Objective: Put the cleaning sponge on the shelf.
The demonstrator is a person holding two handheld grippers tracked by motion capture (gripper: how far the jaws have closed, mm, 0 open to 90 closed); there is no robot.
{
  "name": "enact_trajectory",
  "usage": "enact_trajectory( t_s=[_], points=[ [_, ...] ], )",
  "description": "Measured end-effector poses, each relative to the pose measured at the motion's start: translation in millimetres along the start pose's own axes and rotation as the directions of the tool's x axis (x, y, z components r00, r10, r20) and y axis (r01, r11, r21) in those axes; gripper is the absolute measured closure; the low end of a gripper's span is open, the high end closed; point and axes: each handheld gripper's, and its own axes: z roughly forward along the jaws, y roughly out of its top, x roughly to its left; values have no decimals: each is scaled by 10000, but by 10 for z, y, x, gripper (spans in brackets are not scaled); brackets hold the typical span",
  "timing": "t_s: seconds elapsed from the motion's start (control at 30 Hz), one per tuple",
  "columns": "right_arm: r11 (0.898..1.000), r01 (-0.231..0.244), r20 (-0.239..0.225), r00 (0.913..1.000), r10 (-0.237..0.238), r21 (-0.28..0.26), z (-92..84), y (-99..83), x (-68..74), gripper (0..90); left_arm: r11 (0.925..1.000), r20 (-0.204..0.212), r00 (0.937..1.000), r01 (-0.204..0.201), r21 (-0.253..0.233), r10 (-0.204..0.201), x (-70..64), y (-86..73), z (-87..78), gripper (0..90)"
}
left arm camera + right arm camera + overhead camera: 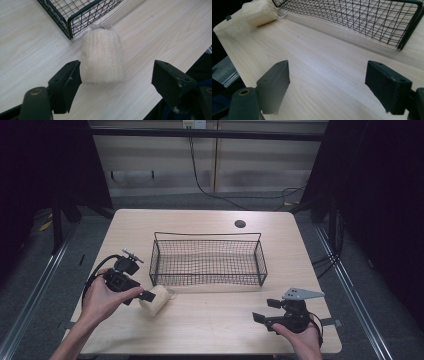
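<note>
A cream, ribbed loofah-like roll [157, 301] lies on the wooden table [220, 320], just off the front left corner of a black wire basket [207, 260]. My left gripper [148, 299] is open around its near end. In the left gripper view the roll [102, 56] lies between the jaws of the left gripper [117, 75], close against the left one and well apart from the right one. My right gripper [264, 310] stands open over bare table at the front right, with nothing between its jaws [327, 82].
The basket [362, 17] looks empty, and its corner [71, 20] is right behind the roll. A round cable hole [240, 224] sits in the table's far side. The table's left edge runs close to the roll [258, 12].
</note>
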Motion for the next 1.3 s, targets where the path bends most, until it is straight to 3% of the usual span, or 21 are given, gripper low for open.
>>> enact_trajectory(
  t_s=[0.27, 0.4, 0.57, 0.77, 0.83, 0.97, 1.3],
  points=[
    [10000, -6, -79, 10000, 6, 34, 6, 0, -4, 192, 9978, -44, 9998, -187, 639, 191, -2, 116, 103, 250],
    [9999, -55, -101, 9999, 56, 113, 10, 0, -4, 190, 9960, -429, 9991, -19, 896, 58, -9, 184, 152, 249],
    [9998, -51, -110, 9999, 53, 169, 13, -5, -9, 188, 9913, -508, 9987, 10, 1319, 58, 12, 210, 230, 251],
    [9997, -42, -164, 9999, 46, 261, 27, -4, -5, 183, 9897, -474, 9988, 141, 1425, -74, 60, 222, 300, 240],
    [9996, -75, -195, 9998, 80, 278, 28, -5, -4, 182, 9897, -362, 9992, 230, 1415, -181, 96, 216, 335, 193],
    [9995, -82, -186, 9998, 87, 311, 34, -5, -6, 177, 9862, -238, 9994, 290, 1632, -254, 156, 199, 408, 211],
    [9991, -23, -306, 9995, 36, 425, 50, -5, -4, 174, 9799, -173, 9996, 268, 1978, -239, 153, 226, 558, 199]
  ],
)
